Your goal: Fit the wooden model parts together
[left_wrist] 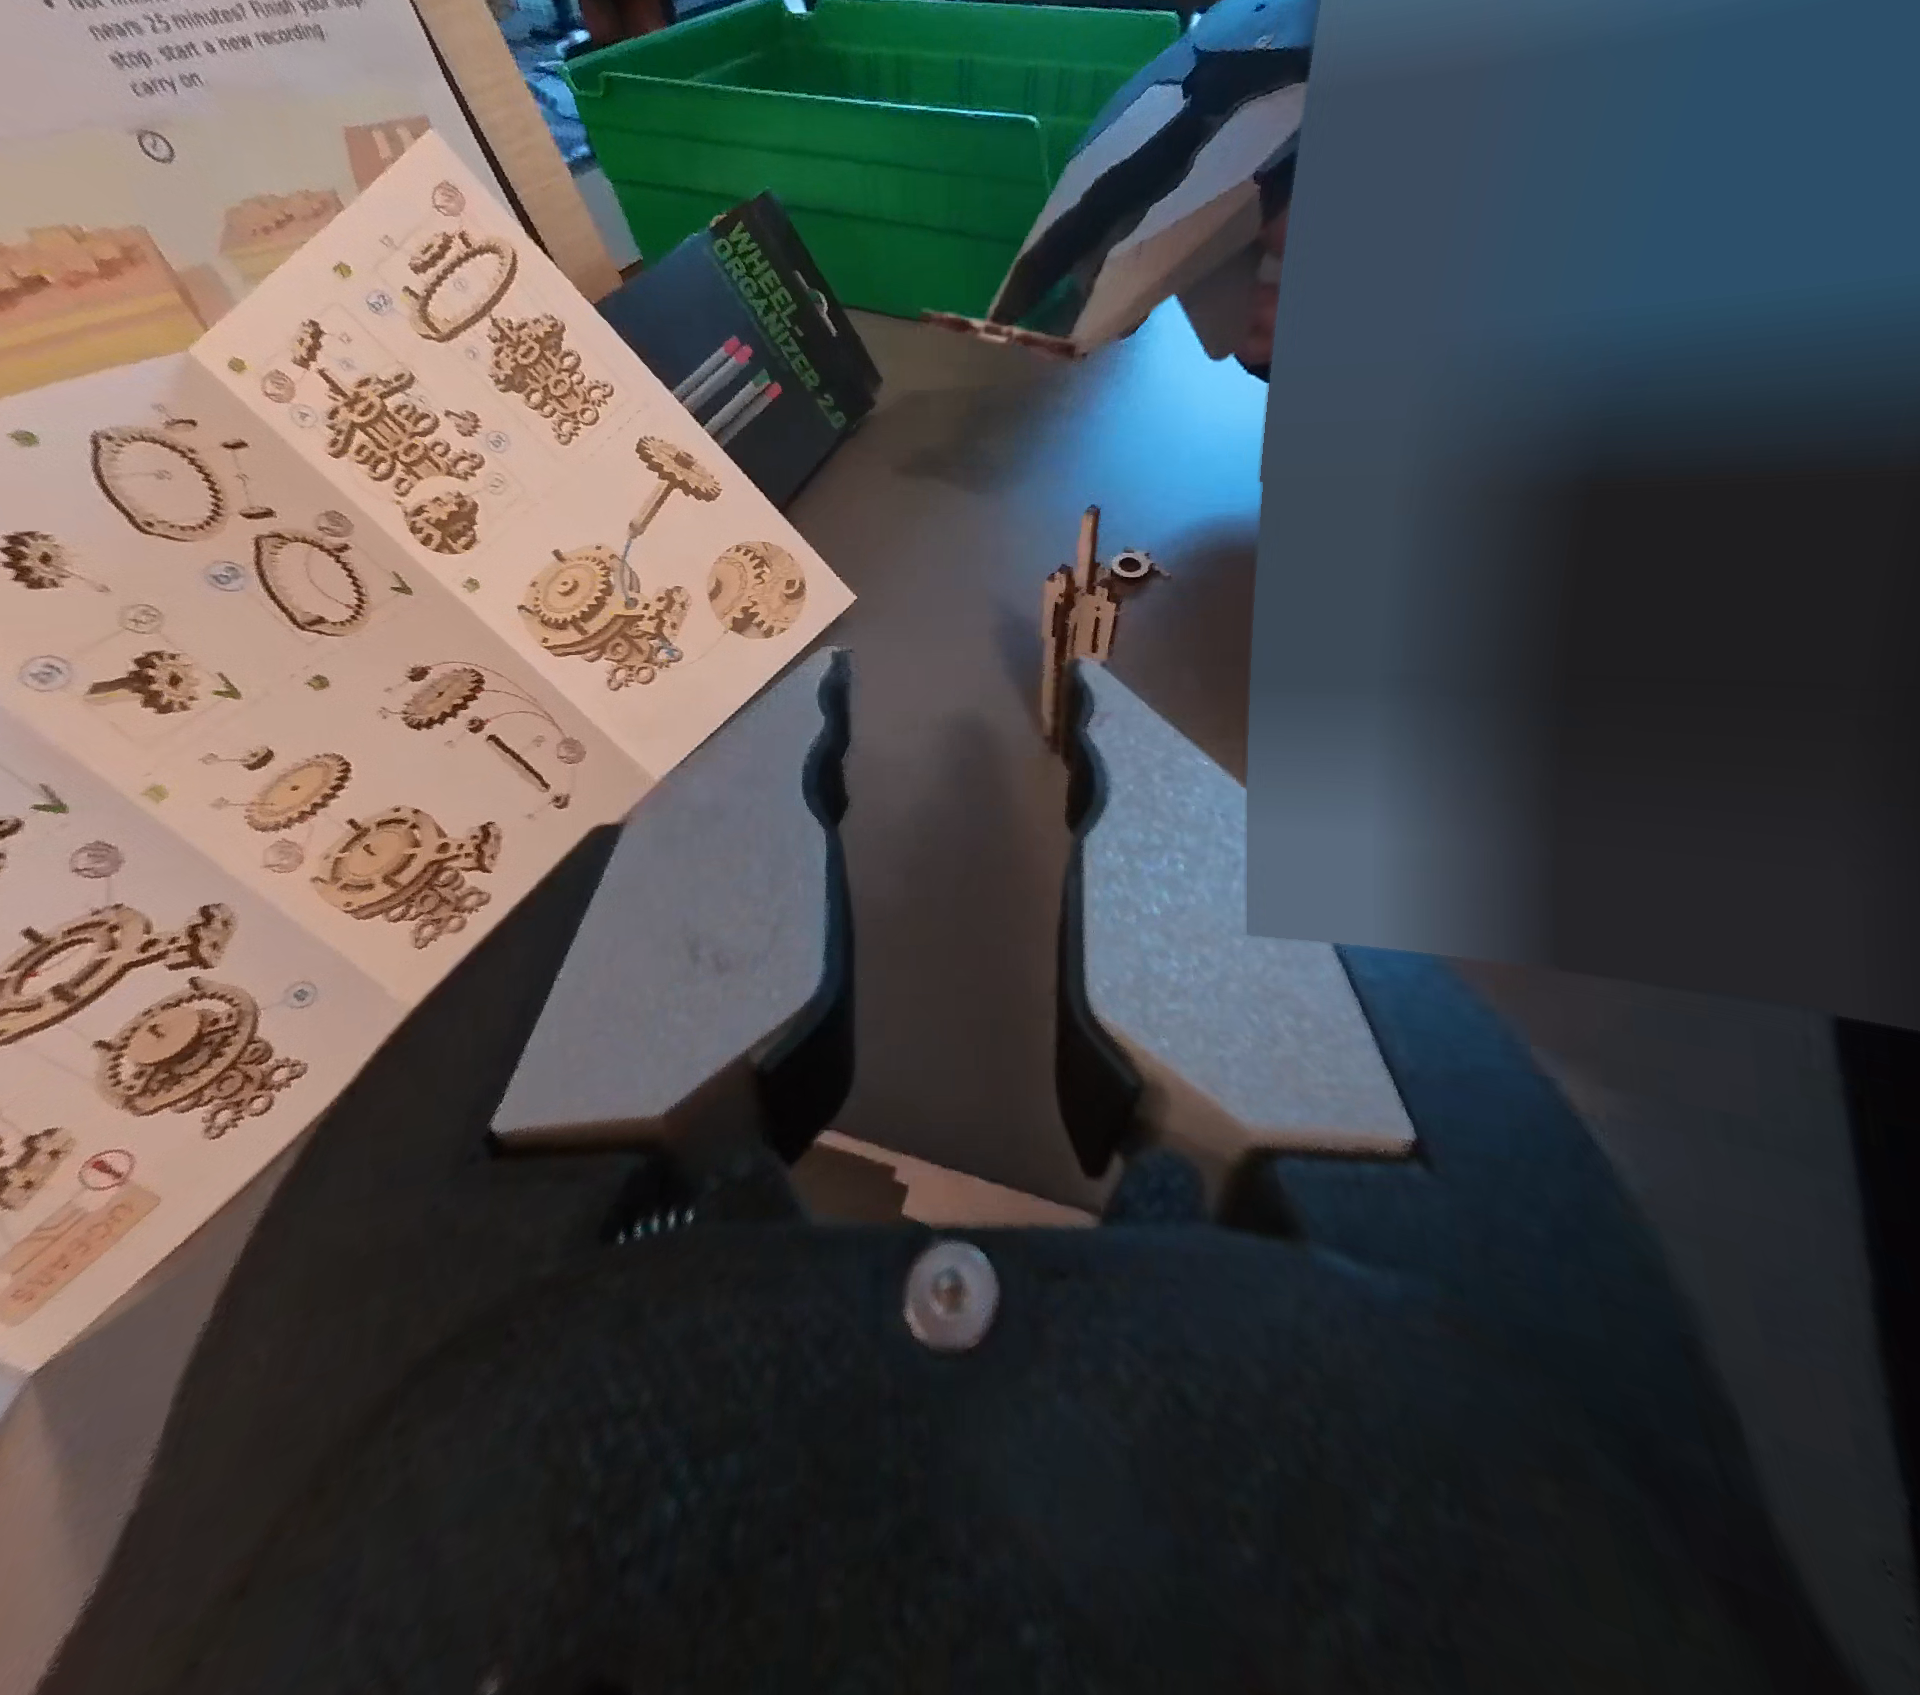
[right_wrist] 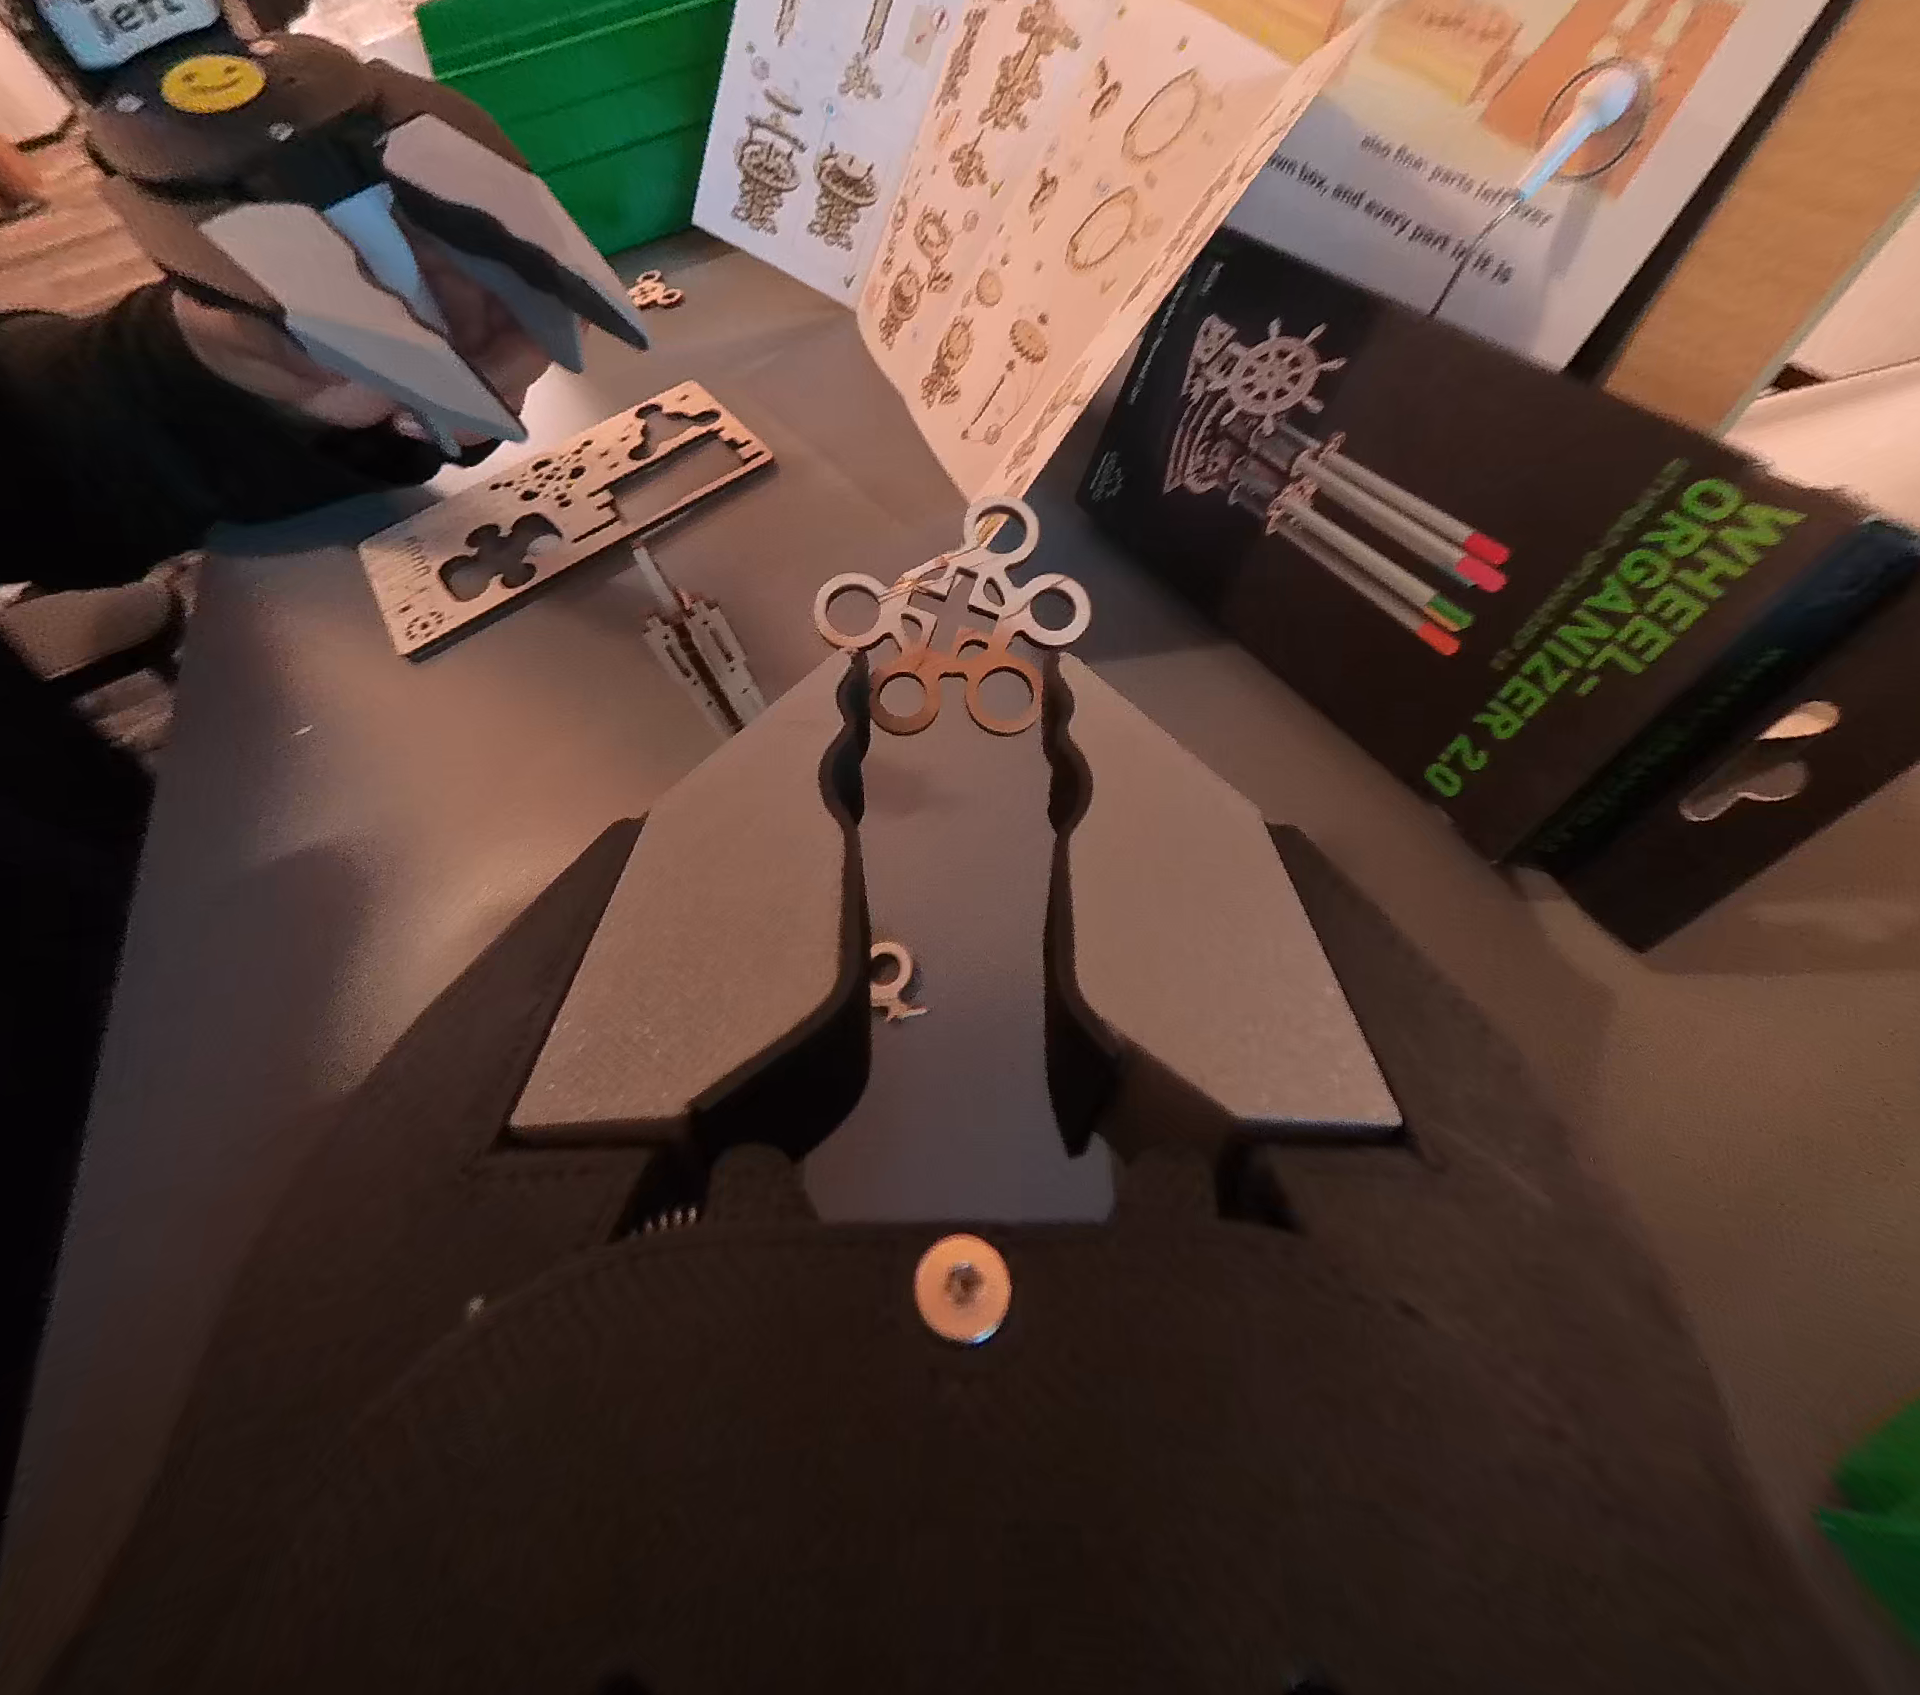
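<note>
R claw (right_wrist: 951, 689) pinching ringed wooden piece (right_wrist: 954, 622); L claw (left_wrist: 961, 710) open, empty.
Thin, light, brittle ply w/ loops: I'd grip by solid centre, press gently onto notched post (right_wrist: 698, 658) left of R claw.

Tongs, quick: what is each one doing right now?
Left tongs: open, holding nothing; a notched wooden part stands beside one tip.
Right tongs: shut on the ringed wooden piece.
</note>
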Demonstrator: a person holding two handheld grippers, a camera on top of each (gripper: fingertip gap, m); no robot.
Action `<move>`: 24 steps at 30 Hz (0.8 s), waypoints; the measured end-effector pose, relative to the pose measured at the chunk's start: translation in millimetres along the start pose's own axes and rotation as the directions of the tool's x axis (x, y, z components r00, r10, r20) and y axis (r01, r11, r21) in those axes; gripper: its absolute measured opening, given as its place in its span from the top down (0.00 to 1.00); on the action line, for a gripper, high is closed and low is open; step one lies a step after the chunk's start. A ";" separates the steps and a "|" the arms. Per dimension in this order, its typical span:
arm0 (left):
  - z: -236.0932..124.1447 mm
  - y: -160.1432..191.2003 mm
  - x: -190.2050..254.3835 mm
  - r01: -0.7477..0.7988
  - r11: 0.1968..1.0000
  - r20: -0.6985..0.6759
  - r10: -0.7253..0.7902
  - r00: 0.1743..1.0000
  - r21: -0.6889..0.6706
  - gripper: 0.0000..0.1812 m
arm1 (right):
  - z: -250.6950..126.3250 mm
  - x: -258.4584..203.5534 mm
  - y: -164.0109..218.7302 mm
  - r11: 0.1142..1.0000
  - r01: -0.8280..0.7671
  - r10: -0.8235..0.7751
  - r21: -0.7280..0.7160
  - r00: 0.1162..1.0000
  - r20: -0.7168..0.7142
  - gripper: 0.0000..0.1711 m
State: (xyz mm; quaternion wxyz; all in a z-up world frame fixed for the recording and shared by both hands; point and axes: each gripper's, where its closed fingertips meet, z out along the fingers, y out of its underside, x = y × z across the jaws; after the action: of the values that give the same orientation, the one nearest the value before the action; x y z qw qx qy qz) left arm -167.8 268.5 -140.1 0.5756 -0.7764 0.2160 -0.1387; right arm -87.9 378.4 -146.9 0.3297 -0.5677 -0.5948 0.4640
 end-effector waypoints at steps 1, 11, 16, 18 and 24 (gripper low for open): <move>0.1 0.6 -1.2 -0.009 1.000 0.011 0.009 1.000 -0.004 0.79 | -0.7 1.2 -0.9 1.000 0.001 -0.001 0.004 1.000 -0.008 0.83; -1.1 7.6 -18.3 0.021 1.000 0.073 -0.020 0.997 -0.020 0.79 | -3.1 2.8 -7.3 0.998 -0.031 0.032 0.045 0.999 -0.022 0.83; 4.7 20.8 -20.8 0.034 0.997 0.070 -0.029 0.997 -0.072 0.79 | -5.3 -1.4 -11.0 0.998 -0.029 0.029 0.060 0.999 -0.014 0.83; 7.2 24.9 -19.7 0.032 0.996 0.069 -0.026 0.997 -0.089 0.79 | -5.8 -0.2 -10.7 0.998 -0.023 0.024 0.061 0.999 -0.022 0.83; 9.2 26.1 -14.1 0.008 0.994 0.060 -0.001 0.998 -0.105 0.78 | -2.4 -0.4 -5.6 0.998 -0.036 0.036 0.042 0.999 -0.005 0.83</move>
State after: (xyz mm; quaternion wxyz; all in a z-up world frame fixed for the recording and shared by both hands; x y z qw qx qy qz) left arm -180.4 276.7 -167.3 0.5399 -0.8099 0.2039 -0.1052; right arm -87.7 378.9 -140.8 0.3345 -0.5726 -0.5738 0.4807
